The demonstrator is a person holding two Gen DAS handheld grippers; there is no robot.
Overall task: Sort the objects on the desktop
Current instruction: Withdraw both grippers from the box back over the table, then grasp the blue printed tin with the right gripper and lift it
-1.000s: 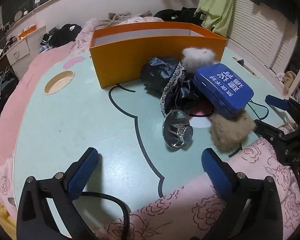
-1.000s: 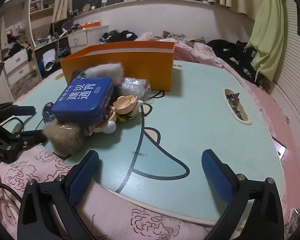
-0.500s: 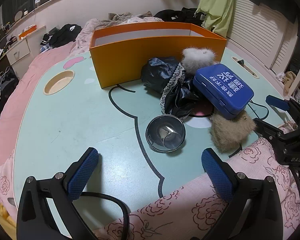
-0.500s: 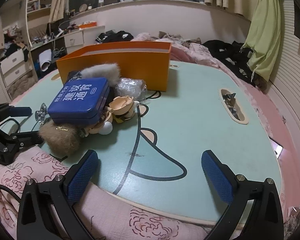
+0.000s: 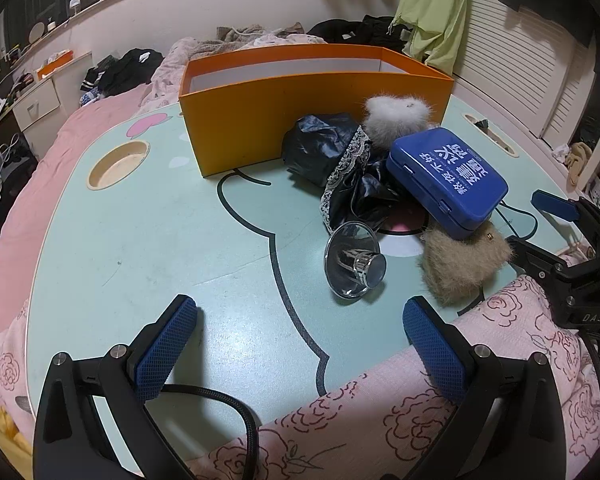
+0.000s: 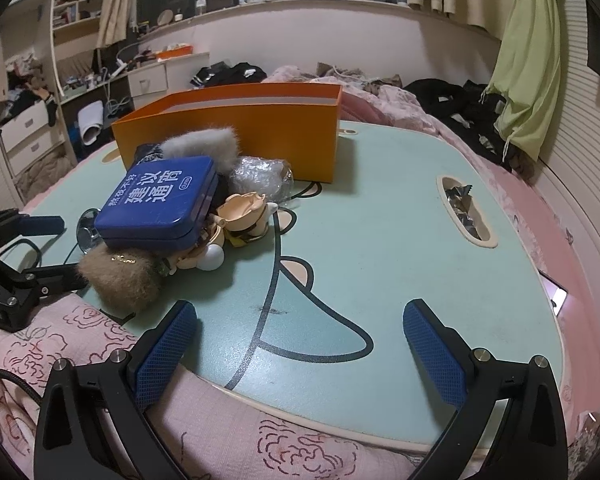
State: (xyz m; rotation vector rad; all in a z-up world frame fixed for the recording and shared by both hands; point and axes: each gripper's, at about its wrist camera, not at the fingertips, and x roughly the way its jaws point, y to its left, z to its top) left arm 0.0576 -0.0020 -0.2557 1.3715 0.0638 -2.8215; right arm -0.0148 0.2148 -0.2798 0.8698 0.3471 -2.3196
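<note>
Orange box (image 5: 312,116) looks empty from here, the pile with the tin (image 5: 446,178) sits unsorted, both my grippers (image 5: 300,344) (image 6: 300,344) gape, holding nothing.

Home bedroom (bedding (image 6: 400,96), drawers (image 6: 28,128))

Doll pieces (image 6: 242,216) half-hidden under blue tin (image 6: 160,200)

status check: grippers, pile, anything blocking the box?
Left gripper open, empty. Right gripper open, empty. Pile unsorted: blue tin atop it, beside orange box. Glass funnel lies loose, nearest left gripper.
</note>
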